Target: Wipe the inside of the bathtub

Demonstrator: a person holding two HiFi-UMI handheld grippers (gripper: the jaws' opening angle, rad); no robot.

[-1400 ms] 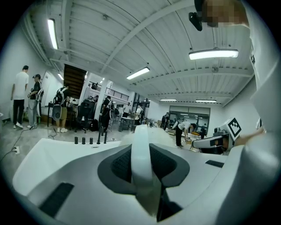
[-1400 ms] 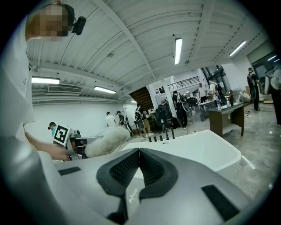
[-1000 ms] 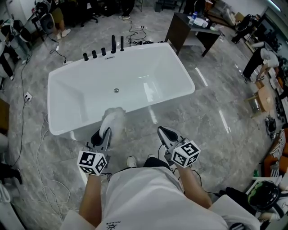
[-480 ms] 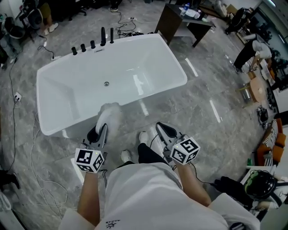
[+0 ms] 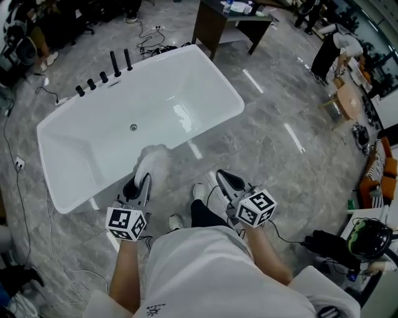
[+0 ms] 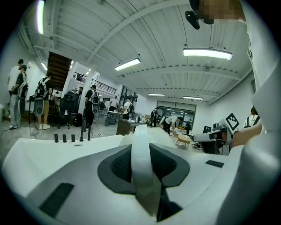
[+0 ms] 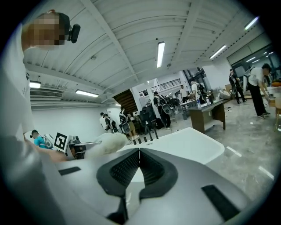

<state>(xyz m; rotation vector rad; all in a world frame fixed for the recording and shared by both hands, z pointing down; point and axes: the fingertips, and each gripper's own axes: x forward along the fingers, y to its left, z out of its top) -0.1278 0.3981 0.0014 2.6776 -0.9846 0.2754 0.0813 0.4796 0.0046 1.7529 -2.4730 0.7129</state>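
head view: left tool [image 5: 141, 181] points its clamped cloth [image 5: 153, 163] at bathtub [image 5: 163, 87].

Bathtub [image 5: 186, 93] interior open, black taps [image 5: 102, 77] lining far rim — dark desk [image 5: 208, 18] beyond

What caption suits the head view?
Person before a white bathtub, left tongs gripping a white cloth, right tongs shut and empty.

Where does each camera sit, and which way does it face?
Head view: on the head, steeply down at the bathtub; shirt, left gripper, right gripper show.
Left gripper view: on the left gripper, facing across the bathtub; jaws shut on cloth.
Right gripper view: on the right gripper, facing the bathtub; jaws shut, empty.
Shared: the bathtub; gripper views show each other's gripper.
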